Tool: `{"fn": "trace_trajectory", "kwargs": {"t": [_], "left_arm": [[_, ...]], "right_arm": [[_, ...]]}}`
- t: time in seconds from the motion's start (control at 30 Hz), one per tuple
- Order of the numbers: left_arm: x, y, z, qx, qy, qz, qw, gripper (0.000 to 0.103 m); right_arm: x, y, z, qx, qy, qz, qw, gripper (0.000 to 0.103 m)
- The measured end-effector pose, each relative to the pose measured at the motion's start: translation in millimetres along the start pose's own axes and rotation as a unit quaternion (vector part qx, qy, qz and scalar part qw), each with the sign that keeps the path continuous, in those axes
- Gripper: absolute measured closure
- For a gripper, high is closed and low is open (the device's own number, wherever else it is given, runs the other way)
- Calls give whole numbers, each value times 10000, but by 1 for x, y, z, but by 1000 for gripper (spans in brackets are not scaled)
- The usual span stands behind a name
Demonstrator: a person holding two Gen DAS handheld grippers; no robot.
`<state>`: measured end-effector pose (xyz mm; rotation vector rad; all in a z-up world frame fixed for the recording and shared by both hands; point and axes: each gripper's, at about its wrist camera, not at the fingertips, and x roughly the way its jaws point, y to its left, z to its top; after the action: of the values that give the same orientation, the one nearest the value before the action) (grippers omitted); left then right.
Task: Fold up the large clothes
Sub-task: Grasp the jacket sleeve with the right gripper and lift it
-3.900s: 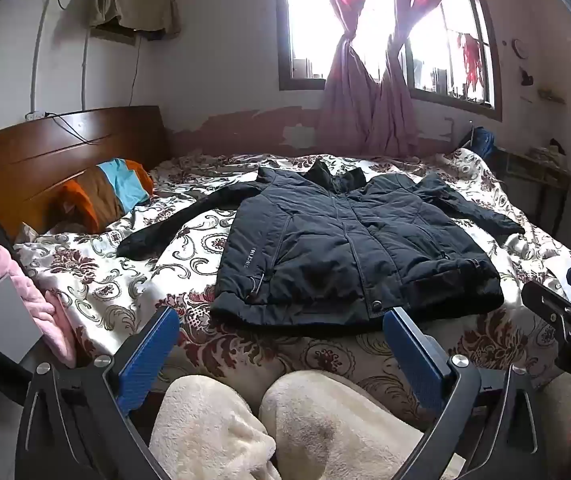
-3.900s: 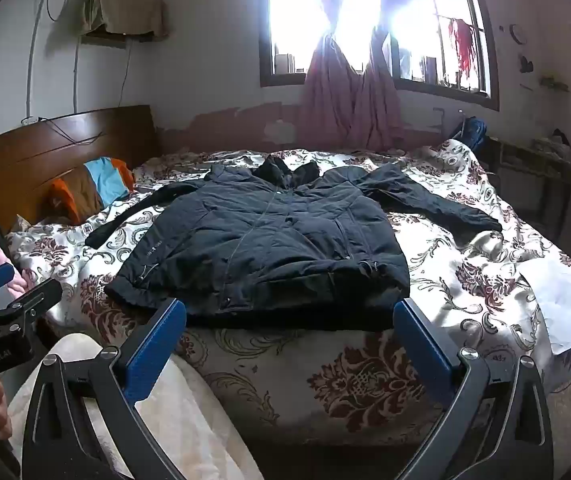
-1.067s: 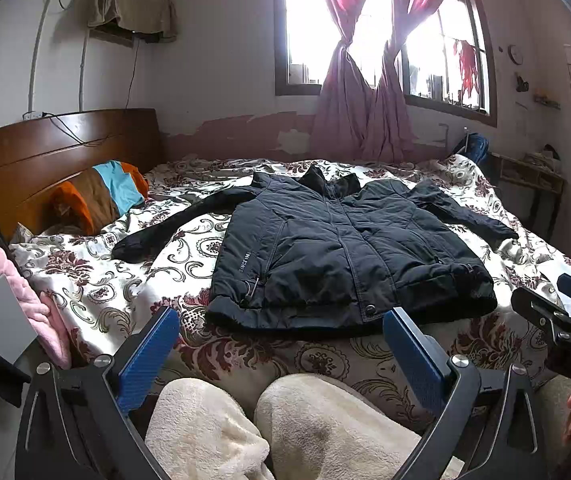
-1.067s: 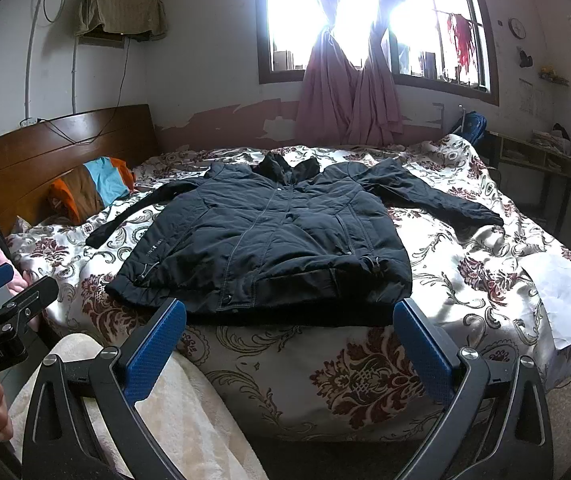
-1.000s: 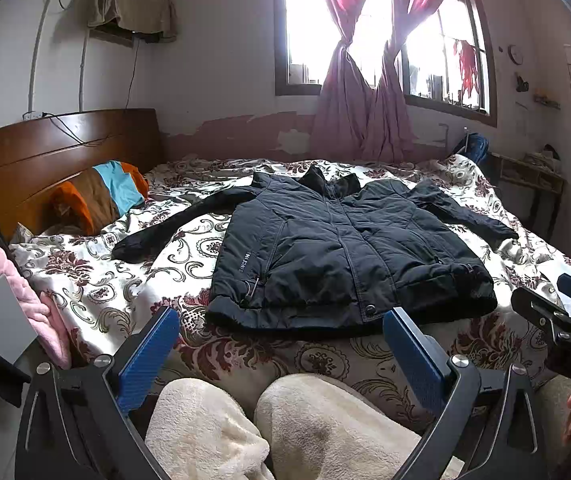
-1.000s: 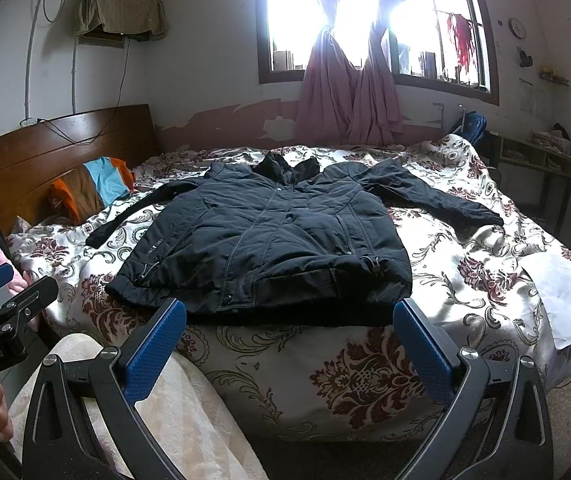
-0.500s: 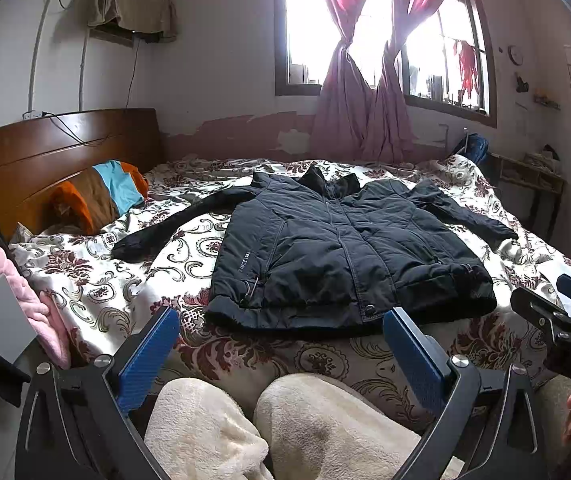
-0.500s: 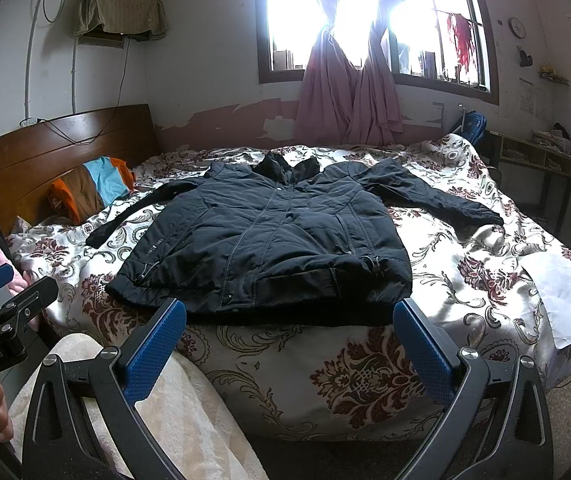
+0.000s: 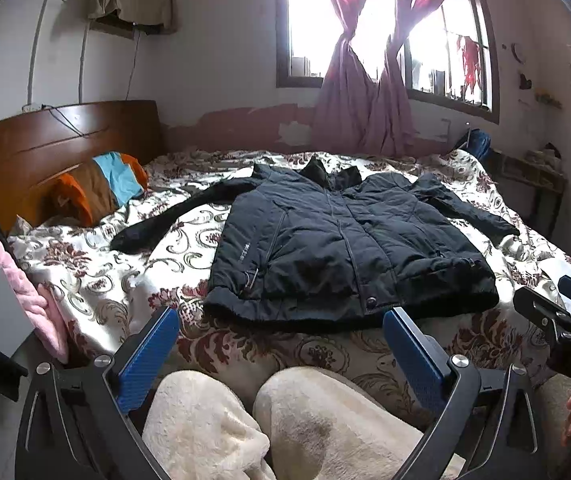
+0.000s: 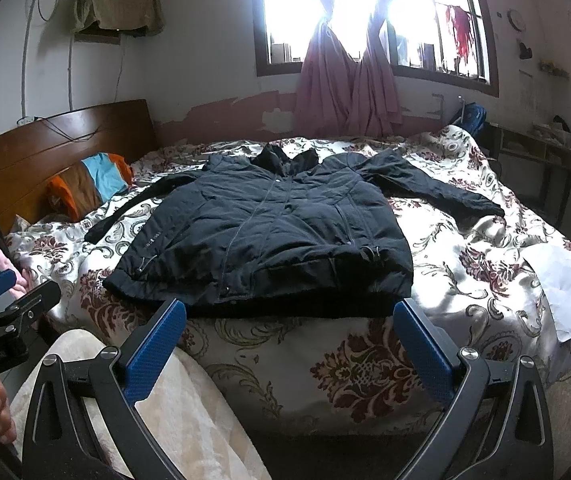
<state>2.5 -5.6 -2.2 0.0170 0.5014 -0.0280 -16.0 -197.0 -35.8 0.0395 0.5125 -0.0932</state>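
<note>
Lying flat on the bed (image 9: pixel 97 280), front side up, a dark padded jacket (image 9: pixel 341 248) is stretching both sleeves out to the sides, its collar pointing toward the window (image 10: pixel 365 12) and its hem reaching the near edge of the mattress. The left sleeve is trailing across the floral bedspread toward the wooden headboard (image 9: pixel 25 148); the right sleeve is angling off toward the far side of the bed. The zip is running closed up the middle.

The person is sitting at the foot of the bed, knees in cream fleece trousers (image 9: pixel 325 420) pressing close to the mattress edge. The left gripper (image 9: pixel 281 344) is hovering low over those knees, its blue-padded fingers (image 9: pixel 149 356) spread wide apart and grasping nothing, well short of the hem. The right gripper (image 10: pixel 289 344) is hanging off to the right at about the same height, its fingers (image 10: pixel 425 352) likewise released and empty, pointing at the bed's side panel just below the jacket.

An orange, brown and blue pillow (image 9: pixel 97 188) is leaning against the headboard. A pink fluffy garment (image 9: pixel 25 280) is spilling over the left edge beside a grey flat object I cannot identify. A white sheet of paper (image 10: pixel 569 292) is resting on the bedspread to the right, well apart from the jacket. Pink curtains (image 9: pixel 365 100) are hanging knotted before the bright window.
</note>
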Motion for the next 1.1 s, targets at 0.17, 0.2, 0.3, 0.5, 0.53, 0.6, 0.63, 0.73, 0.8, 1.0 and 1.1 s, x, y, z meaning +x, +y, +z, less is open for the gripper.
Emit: {"fn": "trace_trajectory", "kwargs": {"t": [0.17,0.2,0.3,0.5,0.53,0.6,0.63,0.73,0.8,1.0,1.1], "left_arm": [[14,1,-4,-24,229,69,9997,0],[19,0,-5,-14,305,94,9995,0],[37,1,-4,-45,557,95,9984,0],[89,-8,13,52,917,101,9957,0],[98,-12,17,106,939,101,9955,0],[118,-23,28,221,1008,84,9946,0],[127,-28,32,261,1044,73,9942,0],[160,-48,44,385,1143,-29,9927,0],[185,-64,51,455,1214,-171,9914,0],[245,-113,77,670,1328,-610,9870,0],[274,-136,97,673,1285,-773,9864,0]], "right_arm": [[12,-12,-3,177,233,10,9996,1],[15,-14,-4,215,280,12,9994,1],[32,-31,-8,413,435,-109,9981,1],[70,-81,-7,720,519,-597,9943,1],[77,-92,-5,763,518,-682,9934,1],[93,-115,0,855,511,-861,9913,1],[101,-126,3,907,513,-936,9901,1],[123,-157,11,1103,523,-1120,9862,1],[137,-178,17,1216,510,-1180,9842,1],[187,-249,48,2022,639,-815,9739,1],[223,-270,72,2000,834,-641,9741,1]]}}
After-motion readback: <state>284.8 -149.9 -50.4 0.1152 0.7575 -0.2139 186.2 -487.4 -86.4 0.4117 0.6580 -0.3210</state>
